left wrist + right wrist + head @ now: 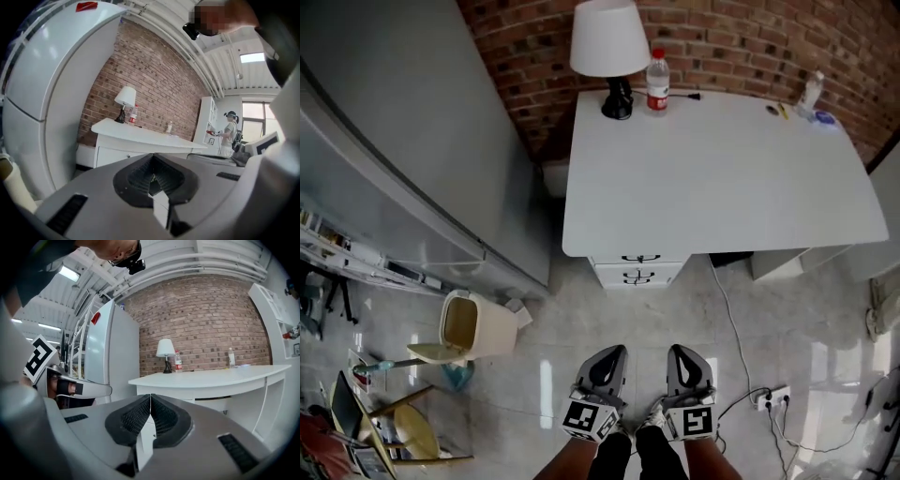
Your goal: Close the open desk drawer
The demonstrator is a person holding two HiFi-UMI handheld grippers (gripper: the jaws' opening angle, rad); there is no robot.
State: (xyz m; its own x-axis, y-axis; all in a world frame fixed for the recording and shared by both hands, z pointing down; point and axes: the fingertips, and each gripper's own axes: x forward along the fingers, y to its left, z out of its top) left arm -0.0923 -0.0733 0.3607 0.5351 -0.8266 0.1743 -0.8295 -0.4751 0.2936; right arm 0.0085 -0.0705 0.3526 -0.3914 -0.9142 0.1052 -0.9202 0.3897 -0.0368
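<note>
A white desk (722, 178) stands against the brick wall, well ahead of both grippers. Under its front edge at the left, two drawer fronts with dark handles show, an upper one (639, 258) and a lower one (638, 277); how far either stands out I cannot tell. My left gripper (613, 351) and right gripper (680, 351) are side by side low in the head view, over the floor and apart from the desk. Both are shut with nothing between the jaws. In the left gripper view the gripper (152, 180) faces the desk (140, 135); in the right gripper view the gripper (150, 405) does too (211, 378).
On the desk's back left corner stand a white-shaded lamp (609, 42) and a red-labelled bottle (657, 82). A tall grey fridge (403, 141) fills the left. A beige bin (473, 326) is on the floor to the left, a power strip with cables (769, 398) to the right. A person (230, 133) stands far behind.
</note>
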